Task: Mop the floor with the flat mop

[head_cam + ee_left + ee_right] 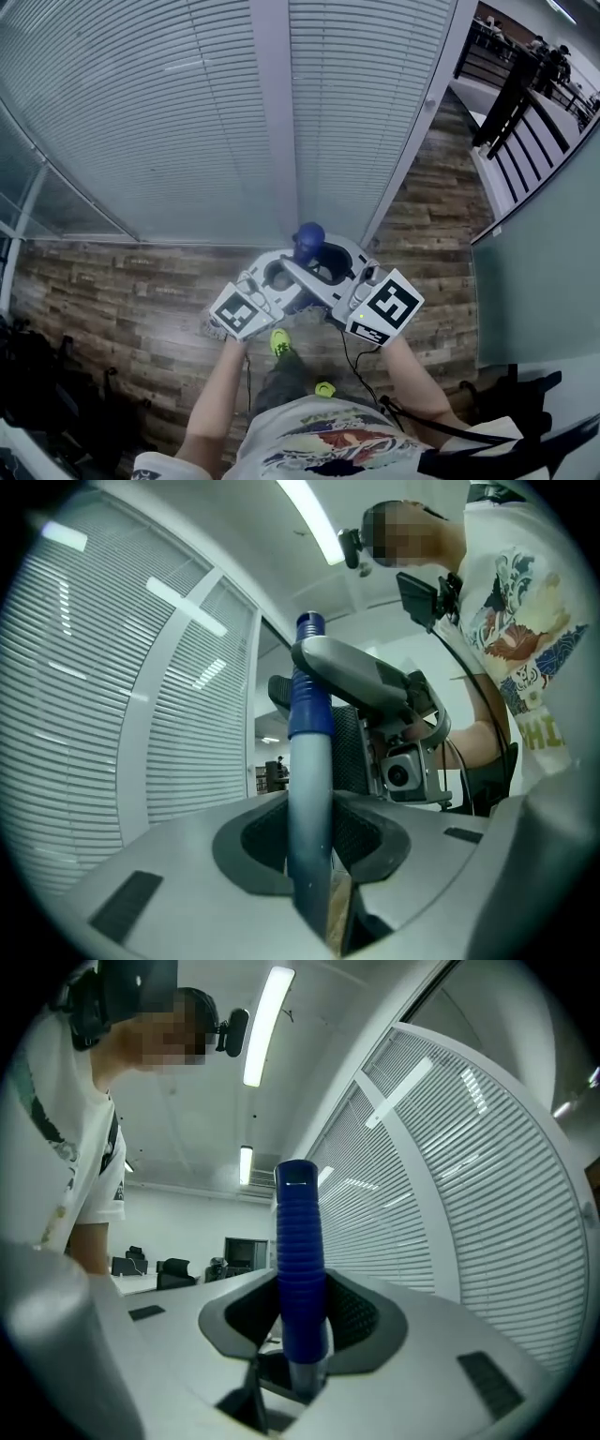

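Note:
The flat mop's handle stands upright in front of me, and its ribbed blue grip tops it in the head view. My left gripper is shut on the grey-blue pole just below that grip. My right gripper is shut on the ribbed blue grip higher up, and it faces the left one. In the left gripper view the right gripper shows above, wrapped round the handle. A fringed edge of the mop head peeks out on the floor beside the left marker cube; the rest is hidden under the grippers.
A glass wall with white blinds and a white post stand close ahead. Brown wooden planks cover the floor. A teal panel and a dark railing are at the right. Black bags lie at lower left. The person's neon-green shoes are below the grippers.

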Available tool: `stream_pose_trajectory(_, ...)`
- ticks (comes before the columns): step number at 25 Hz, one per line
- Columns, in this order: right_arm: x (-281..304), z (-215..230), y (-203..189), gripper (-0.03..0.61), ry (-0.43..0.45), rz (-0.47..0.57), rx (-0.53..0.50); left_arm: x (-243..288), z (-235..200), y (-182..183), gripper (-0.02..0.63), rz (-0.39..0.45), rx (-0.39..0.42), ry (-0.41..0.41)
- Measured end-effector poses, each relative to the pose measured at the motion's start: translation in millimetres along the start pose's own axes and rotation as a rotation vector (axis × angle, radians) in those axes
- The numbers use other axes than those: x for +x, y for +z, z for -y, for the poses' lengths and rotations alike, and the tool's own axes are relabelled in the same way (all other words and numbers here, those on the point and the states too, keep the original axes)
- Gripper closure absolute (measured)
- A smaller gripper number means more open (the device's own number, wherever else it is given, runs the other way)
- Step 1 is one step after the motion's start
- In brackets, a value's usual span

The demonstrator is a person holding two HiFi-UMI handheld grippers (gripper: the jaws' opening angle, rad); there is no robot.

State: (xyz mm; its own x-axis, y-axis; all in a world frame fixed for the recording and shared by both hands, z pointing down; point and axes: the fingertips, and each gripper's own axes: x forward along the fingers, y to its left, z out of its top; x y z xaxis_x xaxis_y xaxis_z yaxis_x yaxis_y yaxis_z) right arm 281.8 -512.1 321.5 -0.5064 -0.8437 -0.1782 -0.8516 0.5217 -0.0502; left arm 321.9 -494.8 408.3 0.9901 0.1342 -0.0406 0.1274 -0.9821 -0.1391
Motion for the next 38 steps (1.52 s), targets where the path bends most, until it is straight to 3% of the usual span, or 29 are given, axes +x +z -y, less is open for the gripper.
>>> stream_pose_trajectory(3,-40.8,-33.6,-2.1,0.439,0.053,0.002,0.024,0.0,48.3,-3.1,0.514,-0.023,-0.045,0.024)
stream_pose_trajectory(7,-87.8,-75.4,-8.1,0.431,0.096,0.002,0.071,-1.2,107.3,-10.1,0.514,-0.114,-0.065,0.016)
stream_pose_trajectory(12,-124.5,-124.0,-17.2,0.431,0.129,-0.045,0.032,-12.1,162.0,-13.1,0.514,-0.185,-0.061,0.016)
stream_pose_trajectory(17,-162.6,-175.7,-29.0,0.430,0.160,-0.050,0.023,-27.5,221.8,-24.1,0.504,-0.244,-0.111,-0.036)
stream_pose_trajectory(26,-209.5,-276.9,-57.7,0.420,0.224,-0.074,0.012,-75.0,312.1,-39.3,0.475,-0.305,-0.132,-0.005)
stream_pose_trajectory(30,-237.2,-332.9,-77.7,0.417,0.217,-0.139,-0.026,-101.0,365.8,-52.5,0.467,-0.356,-0.144,0.005)
stream_pose_trajectory(34,-273.9,-393.8,-103.3,0.407,0.242,-0.203,-0.013,-125.4,428.8,-69.0,0.453,-0.418,-0.146,0.016)
stream_pose_trajectory(38,-309.4,-440.4,-129.7,0.398,0.212,-0.266,0.019,-143.6,485.3,-89.0,0.440,-0.450,-0.150,0.012)
